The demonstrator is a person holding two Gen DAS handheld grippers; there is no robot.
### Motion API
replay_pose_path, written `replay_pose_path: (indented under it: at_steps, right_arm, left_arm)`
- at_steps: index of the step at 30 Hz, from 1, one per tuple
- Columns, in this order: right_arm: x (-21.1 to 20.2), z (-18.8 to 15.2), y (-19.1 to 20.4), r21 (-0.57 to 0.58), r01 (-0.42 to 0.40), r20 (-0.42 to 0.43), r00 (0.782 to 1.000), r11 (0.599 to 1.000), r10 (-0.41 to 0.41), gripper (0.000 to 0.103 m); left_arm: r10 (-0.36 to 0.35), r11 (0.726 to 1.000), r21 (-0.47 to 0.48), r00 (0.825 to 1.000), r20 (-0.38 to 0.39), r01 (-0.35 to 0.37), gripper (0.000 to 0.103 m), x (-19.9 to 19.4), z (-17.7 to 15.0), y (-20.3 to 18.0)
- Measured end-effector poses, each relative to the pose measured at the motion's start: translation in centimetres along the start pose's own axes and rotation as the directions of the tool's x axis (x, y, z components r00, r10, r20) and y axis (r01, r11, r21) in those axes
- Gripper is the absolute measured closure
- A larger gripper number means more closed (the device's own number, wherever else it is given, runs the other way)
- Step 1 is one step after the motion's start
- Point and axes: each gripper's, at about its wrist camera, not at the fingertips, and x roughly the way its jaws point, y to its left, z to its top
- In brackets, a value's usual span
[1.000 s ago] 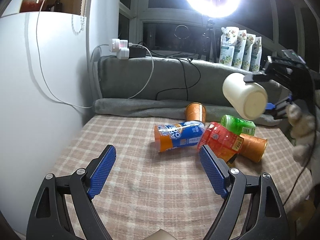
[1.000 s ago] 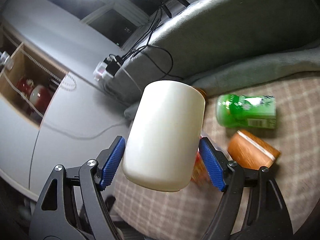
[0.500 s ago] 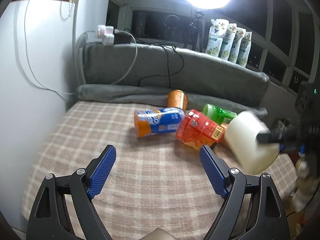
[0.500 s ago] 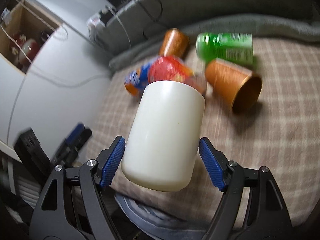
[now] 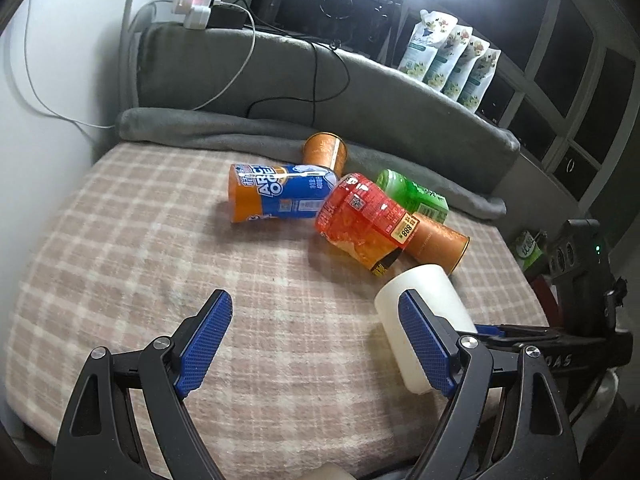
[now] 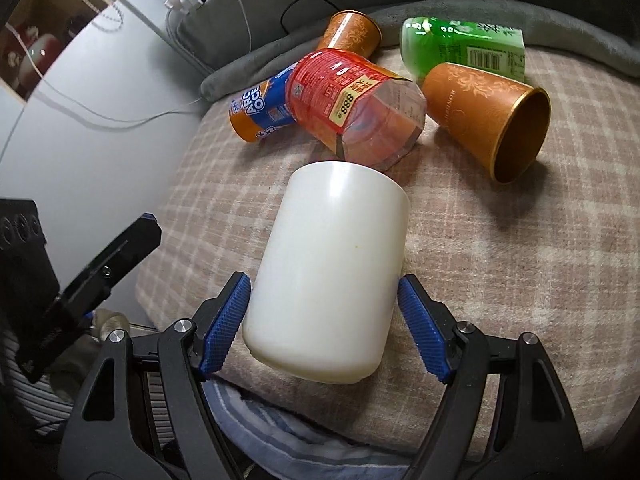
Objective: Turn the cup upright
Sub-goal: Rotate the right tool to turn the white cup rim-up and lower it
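A plain white cup sits between the blue pads of my right gripper, tilted, its closed end toward the camera, low over the checked blanket. The left pad touches it; a thin gap shows at the right pad. In the left wrist view the same cup is at the right, partly behind my left gripper's right finger. My left gripper is open and empty above the blanket.
A heap of fallen containers lies beyond the cup: a red jar, a blue and orange cup, two copper cups, a green bottle. A grey cushion backs the bed. The bed's front edge is just under the cup.
My right gripper has carried the white cup from high above the heap down to the blanket's near right edge, turning it. The left gripper has shifted its view but stays open.
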Motion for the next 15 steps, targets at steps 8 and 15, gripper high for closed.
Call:
replay_pose_path:
  at_steps: [8,15]
  right_arm:
    - [0.7,-0.1,1.2,-0.059,0.062,0.051,0.997,0.996,-0.059,0.024]
    - [1.0,0.0,1.2,-0.080,0.097,0.068,0.993,0.992,-0.091,0.024]
  left_arm:
    - [-0.009,1.000,-0.006,1.000,-0.016,0.008,0.017,0.2,-0.1,-0.2]
    - [-0.044,0.999,-0.030,0.997,-0.062,0.042,0.017,1.0,0.2,-0.1]
